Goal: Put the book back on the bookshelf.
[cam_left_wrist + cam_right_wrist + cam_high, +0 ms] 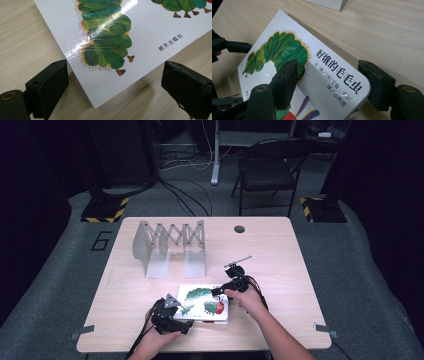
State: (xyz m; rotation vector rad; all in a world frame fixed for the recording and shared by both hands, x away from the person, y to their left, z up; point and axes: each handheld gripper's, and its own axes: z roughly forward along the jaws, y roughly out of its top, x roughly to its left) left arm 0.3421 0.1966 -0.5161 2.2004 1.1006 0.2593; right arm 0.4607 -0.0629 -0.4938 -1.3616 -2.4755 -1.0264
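- The picture book point(205, 304) lies on the wooden table point(280, 250), close to the near edge and roughly midway across it, cover up, showing a green caterpillar.
- The left gripper point(176, 319) sits at the book's near-left corner. In the left gripper view its two black jaws stand wide apart, one on each side of that corner point(100, 82). Neither pad touches the cover; bare table shows between each pad and the book edge. Nothing is held.
- The right gripper point(220, 290) reaches the book from the far-right side, at the corner that carries the title text.
- In the right gripper view, one jaw lies over the cover on the caterpillar artwork, and the other sits against the rounded outer corner of the book point(329, 82). The jaws are partly closed with that corner between them. That corner appears raised off the table, so the pads look to be gripping it.
- A folding metal book rack point(167, 247) stands on the table, well apart from the book, toward the far-left.
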